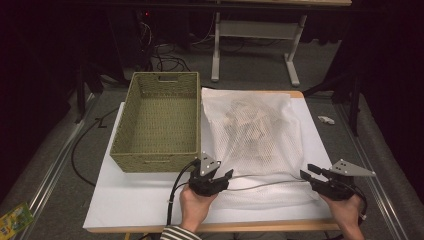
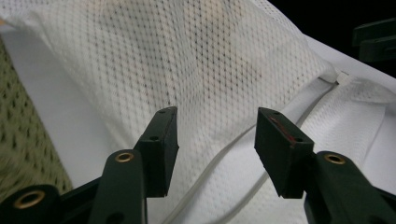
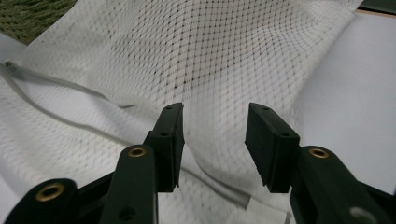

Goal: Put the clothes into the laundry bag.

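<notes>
The white tabletop (image 1: 125, 200) carries a woven basket (image 1: 160, 122) along its left edge, toward the far corner, and beside it, touching or nearly so, a white mesh laundry bag (image 1: 255, 135) that runs from the far edge toward the near one, with bundled items dimly visible inside. The bag's zipper (image 1: 265, 184) lies across its near end. At that end the left gripper (image 1: 220, 179) and the right gripper (image 1: 307, 172) sit one at each bottom corner of the bag. Both sets of jaws stand parted, gripping nothing, with mesh below the gap. The step looks like a release or regrasp of the bag's near end. The next move likely calls for finding the zipper pull (image 2: 342, 77) and pinching it.
</notes>
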Demonstrator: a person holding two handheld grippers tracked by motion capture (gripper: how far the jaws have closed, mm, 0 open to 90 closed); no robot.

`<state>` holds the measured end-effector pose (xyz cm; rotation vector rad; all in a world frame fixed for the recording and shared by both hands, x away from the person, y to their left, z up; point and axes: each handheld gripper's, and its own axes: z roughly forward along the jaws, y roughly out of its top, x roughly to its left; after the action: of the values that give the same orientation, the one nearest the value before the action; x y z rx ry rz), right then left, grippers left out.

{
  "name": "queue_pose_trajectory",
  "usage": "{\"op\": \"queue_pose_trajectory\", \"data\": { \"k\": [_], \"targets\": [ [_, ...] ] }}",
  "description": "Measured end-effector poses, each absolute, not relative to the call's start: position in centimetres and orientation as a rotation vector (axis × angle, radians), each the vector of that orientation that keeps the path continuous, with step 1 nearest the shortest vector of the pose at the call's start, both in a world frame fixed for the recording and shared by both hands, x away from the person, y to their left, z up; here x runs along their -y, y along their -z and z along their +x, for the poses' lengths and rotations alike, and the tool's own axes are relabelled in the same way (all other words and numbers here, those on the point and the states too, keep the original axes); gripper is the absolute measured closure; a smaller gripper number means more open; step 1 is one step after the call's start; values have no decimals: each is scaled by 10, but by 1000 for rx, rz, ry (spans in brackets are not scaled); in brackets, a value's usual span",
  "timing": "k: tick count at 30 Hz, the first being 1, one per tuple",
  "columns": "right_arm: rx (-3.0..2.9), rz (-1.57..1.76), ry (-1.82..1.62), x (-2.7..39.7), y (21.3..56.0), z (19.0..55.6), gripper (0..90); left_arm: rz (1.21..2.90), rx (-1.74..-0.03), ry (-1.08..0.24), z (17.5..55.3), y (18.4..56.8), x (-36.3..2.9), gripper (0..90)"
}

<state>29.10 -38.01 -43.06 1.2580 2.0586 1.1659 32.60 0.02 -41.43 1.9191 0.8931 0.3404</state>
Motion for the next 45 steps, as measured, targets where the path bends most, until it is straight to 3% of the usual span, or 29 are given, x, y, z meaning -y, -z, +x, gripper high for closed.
{"op": "queue_pose_trajectory", "data": {
  "k": [8, 27, 45],
  "targets": [
    [-2028, 1282, -1220, 372, 432, 313, 515, 1920, -911, -347, 347, 416, 20, 477],
    [-1983, 1358, -1157, 366, 450, 346, 523, 1936, -930, -420, 374, 438, 40, 423],
    [-2013, 1387, -1118, 364, 468, 357, 482, 1926, -999, -404, 384, 468, 37, 375]
  ]
}}
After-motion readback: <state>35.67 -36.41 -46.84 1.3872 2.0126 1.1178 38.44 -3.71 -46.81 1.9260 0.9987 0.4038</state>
